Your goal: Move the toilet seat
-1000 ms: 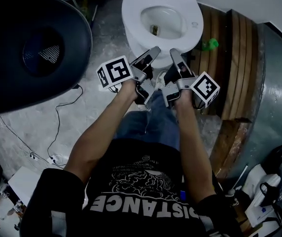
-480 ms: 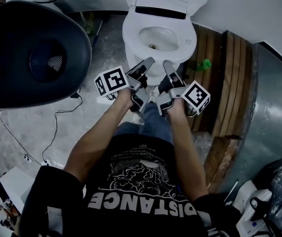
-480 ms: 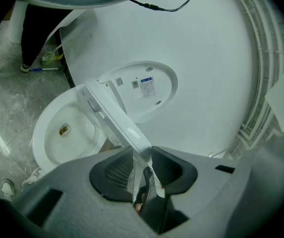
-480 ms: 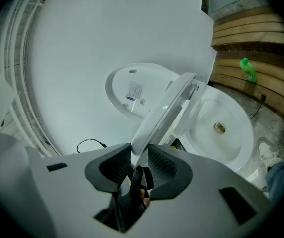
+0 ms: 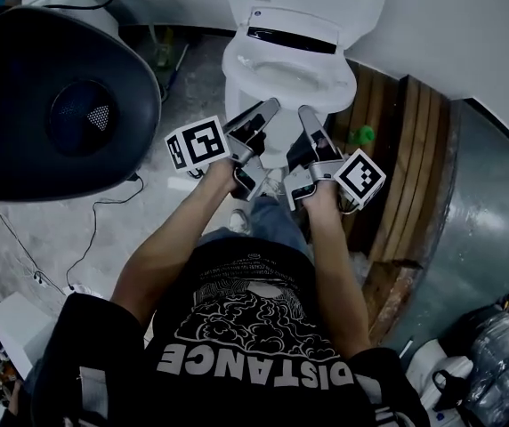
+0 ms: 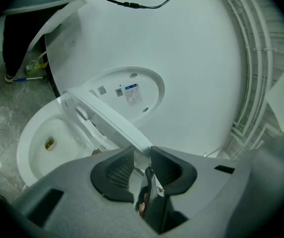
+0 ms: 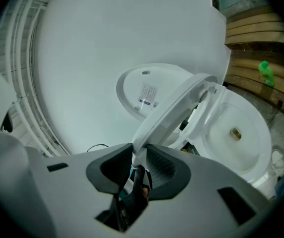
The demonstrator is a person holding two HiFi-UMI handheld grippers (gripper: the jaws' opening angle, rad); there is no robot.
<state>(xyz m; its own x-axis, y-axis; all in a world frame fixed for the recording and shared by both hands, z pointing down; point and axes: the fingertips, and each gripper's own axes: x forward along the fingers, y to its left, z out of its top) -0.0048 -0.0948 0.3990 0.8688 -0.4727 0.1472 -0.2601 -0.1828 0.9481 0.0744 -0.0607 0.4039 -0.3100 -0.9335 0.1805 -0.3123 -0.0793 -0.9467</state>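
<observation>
Both the left gripper (image 6: 141, 158) and the right gripper (image 7: 138, 157) have just been closing, and each now pinches the front rim of the toilet seat (image 6: 107, 120) between its pads. That seat is tilted half-raised above the bowl (image 6: 40, 145), at top centre of the head view.

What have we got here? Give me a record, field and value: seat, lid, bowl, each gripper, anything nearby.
toilet seat: partly raised, tilted
lid: up, leaning back behind the seat
bowl: uncovered below the seat
left gripper: jaws have just been closing; clamped on the seat's front rim
right gripper: likewise closing; clamped on the same rim
beside toilet: green bottle by wooden boards
</observation>
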